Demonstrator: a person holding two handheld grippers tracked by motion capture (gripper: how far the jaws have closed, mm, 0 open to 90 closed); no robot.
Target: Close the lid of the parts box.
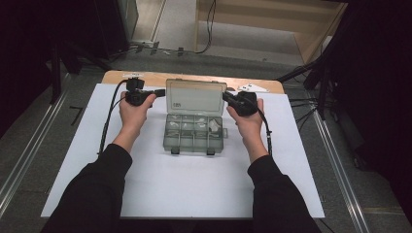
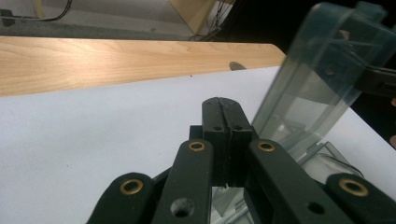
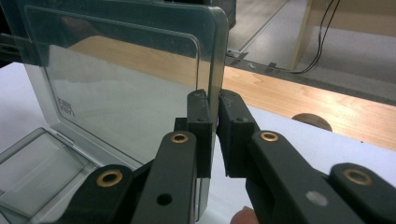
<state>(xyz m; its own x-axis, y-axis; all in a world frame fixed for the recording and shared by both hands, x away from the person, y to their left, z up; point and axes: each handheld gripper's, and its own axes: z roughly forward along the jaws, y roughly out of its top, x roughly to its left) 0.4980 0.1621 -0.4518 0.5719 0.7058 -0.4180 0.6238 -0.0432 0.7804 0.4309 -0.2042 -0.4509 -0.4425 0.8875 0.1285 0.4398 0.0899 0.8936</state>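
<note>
From the high view, you stand at the white table (image 1: pixel 145 194) with a clear plastic organizer box (image 1: pixel 194 138) at its centre, the lid (image 1: pixel 196 96) raised toward twelve o'clock. Your left gripper (image 1: pixel 160 91) sits at the lid's nine o'clock edge and your right gripper (image 1: pixel 227 96) at its three o'clock edge. White fittings (image 1: pixel 252 88) lie on the wooden strip (image 1: pixel 155 77) beyond.

In the left gripper view, the left gripper (image 2: pixel 226 122) has its jaws pressed together on nothing, the lid (image 2: pixel 322 79) just beside them at two o'clock.

In the right gripper view, the right gripper (image 3: pixel 214 114) is pinched narrow on the lid's (image 3: pixel 116 88) right edge. Hold that edge steady and swing the lid evenly on its hinge; a twist could probably skid the box (image 3: pixel 37 163). Mind your left jaws beside the opposite edge.
</note>
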